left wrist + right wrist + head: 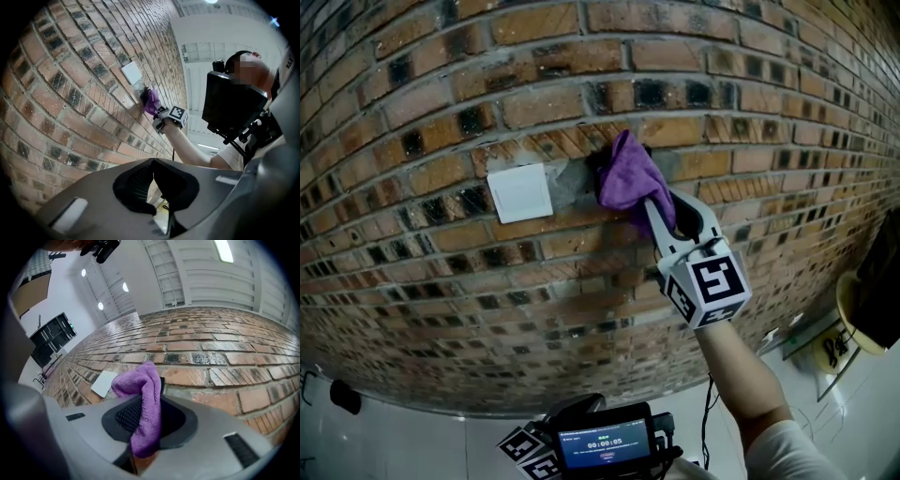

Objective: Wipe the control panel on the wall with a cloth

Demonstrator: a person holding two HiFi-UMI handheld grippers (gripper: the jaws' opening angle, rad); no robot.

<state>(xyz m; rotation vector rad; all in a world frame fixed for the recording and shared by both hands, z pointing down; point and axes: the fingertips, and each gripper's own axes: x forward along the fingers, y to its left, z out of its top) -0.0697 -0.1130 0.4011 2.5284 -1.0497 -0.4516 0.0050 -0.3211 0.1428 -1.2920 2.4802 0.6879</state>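
Held low and idle, the left gripper (153, 180) had its jaws together on nothing. The right gripper (147, 425) pinched the purple microfibre cloth (143, 385), bunched forward for wiping, against the red brick wall (412, 122) just beside the white square control panel (520, 191).

R gripper (151, 401), jaws pinched tight on purple cloth (143, 418). Cloth stands up betw. the dark ribbed pads (125, 416), top folded over to the left, tail hanging down past them. Top of cloth is right up at the brick wall (225, 357); touching or just short, can't tell. White panel (104, 383) on wall just left of cloth, small gap betw. them. High above cloth: long ceiling light (224, 250). Well left of cloth: dark rack (51, 339), plus a few round lamps (101, 306).
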